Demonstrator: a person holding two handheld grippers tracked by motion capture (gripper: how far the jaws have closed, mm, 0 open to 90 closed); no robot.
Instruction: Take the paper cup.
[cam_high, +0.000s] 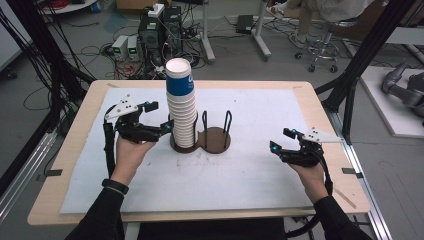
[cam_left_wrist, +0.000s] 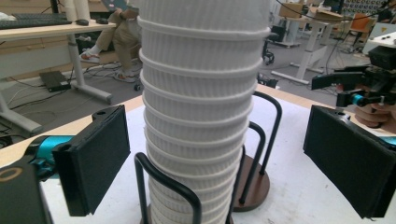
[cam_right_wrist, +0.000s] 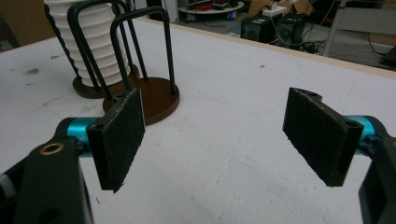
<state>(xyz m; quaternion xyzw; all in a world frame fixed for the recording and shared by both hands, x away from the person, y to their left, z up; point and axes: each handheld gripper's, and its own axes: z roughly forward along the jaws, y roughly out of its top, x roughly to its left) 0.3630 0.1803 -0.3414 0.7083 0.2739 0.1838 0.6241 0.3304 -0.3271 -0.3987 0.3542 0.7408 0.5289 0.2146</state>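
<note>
- Cluttered lab floor behind, cables and computer boxes everywhere, and I'm at a wooden table (cam_high: 320, 107) with a white mat (cam_high: 260, 125) laid over it.
- Straight ahead of my left gripper (cam_high: 159, 119) is the tall stack of paper cups (cam_high: 181, 107), sitting in the near ring of a brown two-slot cup holder (cam_high: 216, 140) with black wire loops.
- From the left gripper view, the cup stack (cam_left_wrist: 201, 93) sits right between my jaws, but both pads stand well clear of the ribbed sides. So that gripper is released, nothing held.
- My right gripper (cam_high: 281, 141) hangs off to the far side of the holder, well apart from it. Its jaws are spread too, with bare mat between them, gripping nothing.
- The second slot, on the far side of the stack from my left gripper, is empty.
- My guess on the step: I'm letting go of the stack, or lining up on it.
- To do it well, I'd keep the pads level and centred on the stack, and back off straight without brushing the ribs. That tower looks tall and tippy.
- I'd also watch the wire loop (cam_left_wrist: 170, 186) just below my jaws, it's easy to snag.
</note>
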